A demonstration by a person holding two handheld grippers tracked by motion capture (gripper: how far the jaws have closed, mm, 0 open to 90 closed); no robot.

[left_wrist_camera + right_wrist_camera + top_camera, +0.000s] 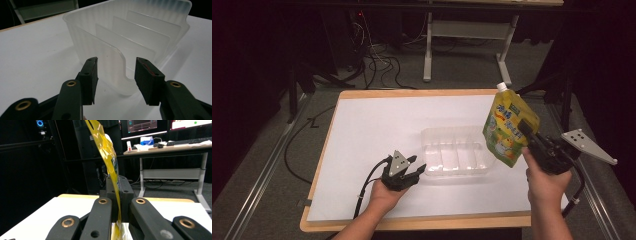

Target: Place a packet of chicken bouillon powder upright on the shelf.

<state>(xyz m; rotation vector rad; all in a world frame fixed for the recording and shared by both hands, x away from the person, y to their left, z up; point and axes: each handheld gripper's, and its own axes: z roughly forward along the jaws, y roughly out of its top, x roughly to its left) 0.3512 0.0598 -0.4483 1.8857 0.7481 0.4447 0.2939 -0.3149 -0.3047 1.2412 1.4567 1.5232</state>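
A yellow-green drink pouch with a white cap hangs upright in the air over the table's right side, my right gripper shut on its edge. In the right gripper view the pouch rises edge-on from between the closed jaws of my right gripper. A clear plastic tray with several dividers lies in the middle of the white table top. My left gripper is open at the tray's near left corner. In the left gripper view that gripper has the tray's curved rim between its open jaws, not touching.
The white sheet covers a wood-edged table. Beyond the far edge are cables on the floor and a desk frame. Another desk with monitors stands behind in the right gripper view.
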